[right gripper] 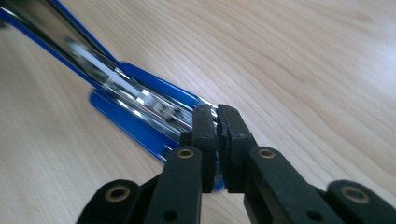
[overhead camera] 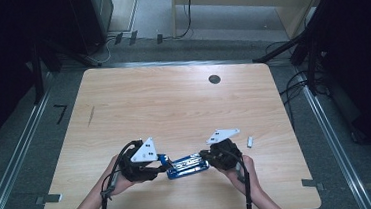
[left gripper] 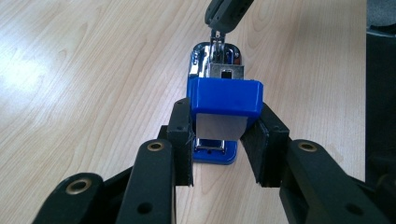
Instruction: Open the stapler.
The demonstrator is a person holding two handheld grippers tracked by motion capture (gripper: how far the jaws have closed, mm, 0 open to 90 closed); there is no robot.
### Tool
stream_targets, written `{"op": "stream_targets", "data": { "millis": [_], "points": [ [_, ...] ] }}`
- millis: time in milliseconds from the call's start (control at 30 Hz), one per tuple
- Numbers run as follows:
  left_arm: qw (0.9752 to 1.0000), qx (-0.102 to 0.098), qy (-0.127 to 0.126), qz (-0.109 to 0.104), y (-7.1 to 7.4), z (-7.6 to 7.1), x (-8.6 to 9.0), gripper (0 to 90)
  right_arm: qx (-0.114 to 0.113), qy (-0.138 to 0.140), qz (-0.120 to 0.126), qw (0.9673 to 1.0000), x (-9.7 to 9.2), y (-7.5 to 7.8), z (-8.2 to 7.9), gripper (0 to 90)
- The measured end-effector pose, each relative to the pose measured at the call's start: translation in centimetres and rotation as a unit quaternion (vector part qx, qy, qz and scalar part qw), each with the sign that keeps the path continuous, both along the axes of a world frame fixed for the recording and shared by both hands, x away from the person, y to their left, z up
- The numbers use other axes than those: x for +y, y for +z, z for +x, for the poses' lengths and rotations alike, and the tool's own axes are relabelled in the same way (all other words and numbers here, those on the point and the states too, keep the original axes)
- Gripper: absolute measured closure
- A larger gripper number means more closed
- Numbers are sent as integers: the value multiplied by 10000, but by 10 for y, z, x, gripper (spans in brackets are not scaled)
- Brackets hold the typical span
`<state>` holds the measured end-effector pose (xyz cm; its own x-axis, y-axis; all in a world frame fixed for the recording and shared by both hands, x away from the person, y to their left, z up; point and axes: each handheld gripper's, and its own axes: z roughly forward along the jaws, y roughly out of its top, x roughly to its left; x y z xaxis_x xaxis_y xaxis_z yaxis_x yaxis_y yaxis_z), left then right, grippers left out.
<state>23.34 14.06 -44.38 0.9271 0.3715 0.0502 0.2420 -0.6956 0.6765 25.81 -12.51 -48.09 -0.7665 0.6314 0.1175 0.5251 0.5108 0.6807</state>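
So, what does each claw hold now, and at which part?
The left claw grips the blue stapler by the sides of its blue end. The right claw is shut at its metal front end; what it pinches cannot be told.

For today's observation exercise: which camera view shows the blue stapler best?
The left gripper view: the blue stapler sits sharp and end-on, its open chrome channel visible. The high view shows it small and distant; the right gripper view shows it blurred and cropped.

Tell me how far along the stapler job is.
Done: the blue stapler lies opened on the table. In hand: left tool clamps its rear end, right tool is shut at its metal front. Left: the small staple strip lies unloaded beside it.
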Motion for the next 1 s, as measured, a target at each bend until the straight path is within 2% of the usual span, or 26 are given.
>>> {"op": "stream_targets", "data": {
  "millis": [67,167,367,533,1000],
  "points": [
    [10000,2,-3,-7,0,0,0,666,18,139,129,9998,7,4,-2,900],
    [10000,17,-13,-6,0,1,0,666,47,534,355,9979,23,9,-8,900],
    [10000,17,-32,19,1,2,0,666,-79,934,465,9945,48,16,-17,900],
    [10000,7,-57,16,1,2,-1,666,-165,982,387,9943,58,14,-18,900],
    [9999,-5,-126,-10,2,6,-5,662,-119,941,401,9947,58,7,-13,900]
  ]
}}
